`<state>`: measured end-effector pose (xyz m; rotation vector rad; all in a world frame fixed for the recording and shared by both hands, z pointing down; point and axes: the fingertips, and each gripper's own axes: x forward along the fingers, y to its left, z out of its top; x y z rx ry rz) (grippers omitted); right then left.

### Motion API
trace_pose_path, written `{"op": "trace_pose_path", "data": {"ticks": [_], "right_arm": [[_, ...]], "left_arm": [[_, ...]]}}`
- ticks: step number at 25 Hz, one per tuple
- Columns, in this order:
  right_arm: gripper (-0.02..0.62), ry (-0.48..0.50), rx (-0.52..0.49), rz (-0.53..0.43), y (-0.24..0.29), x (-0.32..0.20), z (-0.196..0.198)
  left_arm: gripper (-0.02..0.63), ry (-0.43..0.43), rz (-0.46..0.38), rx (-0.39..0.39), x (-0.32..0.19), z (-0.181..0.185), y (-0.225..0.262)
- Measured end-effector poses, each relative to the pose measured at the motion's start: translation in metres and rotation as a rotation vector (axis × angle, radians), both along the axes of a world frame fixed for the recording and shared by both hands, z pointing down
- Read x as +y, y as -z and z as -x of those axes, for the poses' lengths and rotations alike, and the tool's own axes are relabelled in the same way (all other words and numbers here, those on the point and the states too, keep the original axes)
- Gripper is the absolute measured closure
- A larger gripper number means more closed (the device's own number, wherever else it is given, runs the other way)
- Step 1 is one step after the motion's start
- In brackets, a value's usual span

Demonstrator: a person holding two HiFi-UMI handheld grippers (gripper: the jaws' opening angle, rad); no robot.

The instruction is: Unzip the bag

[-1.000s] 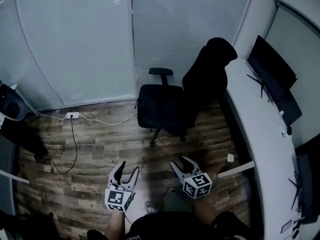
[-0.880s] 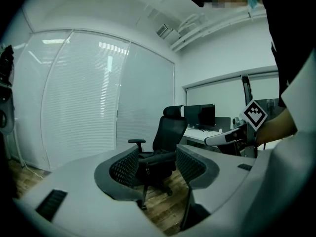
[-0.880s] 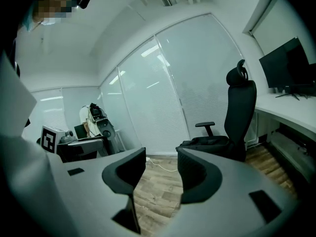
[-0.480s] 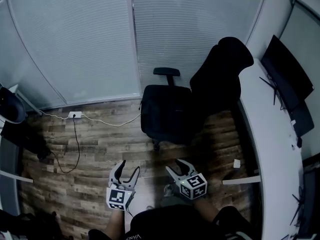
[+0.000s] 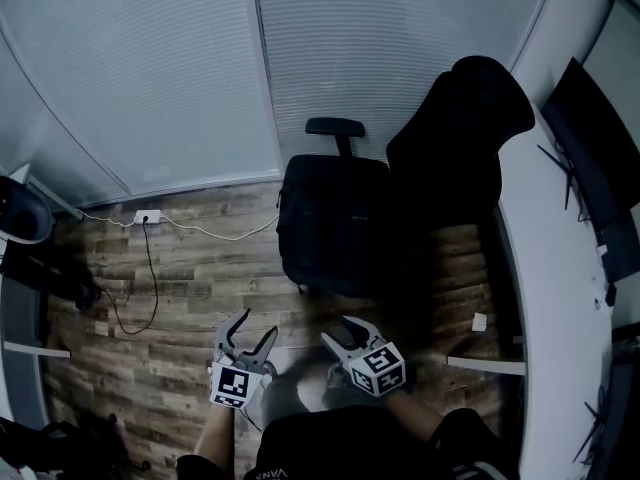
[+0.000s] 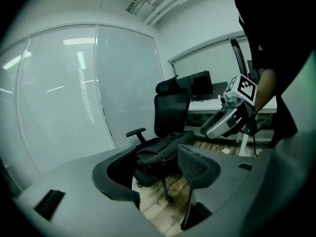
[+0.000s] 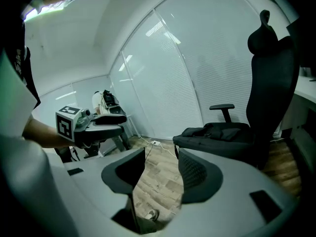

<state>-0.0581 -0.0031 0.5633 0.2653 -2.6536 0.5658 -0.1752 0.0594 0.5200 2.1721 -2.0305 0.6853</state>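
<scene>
A black bag [image 5: 335, 218] lies on the seat of a black office chair [image 5: 465, 138], ahead of both grippers. My left gripper [image 5: 254, 328] and right gripper [image 5: 338, 330] hang side by side over the wood floor, short of the chair. Both are open; their jaws have just been opening with nothing between them. In the left gripper view the bag [image 6: 158, 153] shows past the left gripper [image 6: 158, 174], with the right gripper [image 6: 228, 121] off to the right. In the right gripper view the bag [image 7: 222, 131] lies beyond the right gripper [image 7: 160, 174], with the left gripper [image 7: 94, 123] at the left.
A long white desk [image 5: 560, 298] with dark monitors [image 5: 600, 138] runs along the right. A power strip [image 5: 147, 216] with trailing cables lies on the floor at the left. Glass walls with blinds close off the back. Dark equipment [image 5: 20, 213] stands at far left.
The chair and bag have come nearer and larger in the head view. Both grippers have moved forward and lower, and their jaws stand wider.
</scene>
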Motion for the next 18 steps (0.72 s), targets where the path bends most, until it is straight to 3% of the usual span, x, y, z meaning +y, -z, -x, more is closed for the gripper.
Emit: {"op": "trace_pose_path", "data": {"ticks": [9,18], "right_arm": [[0.405,-0.124,0.044,0.019,-0.041,-0.027,0.043],[0.405,-0.28,0.092,0.02,-0.095,-0.049,0.103]], "left_arm": [[0.338,-0.218,0.163,-0.09,-0.043,0.036,-0.062],[0.334,-0.475,0.227,-0.147,-0.067,0.065,-0.108]]}}
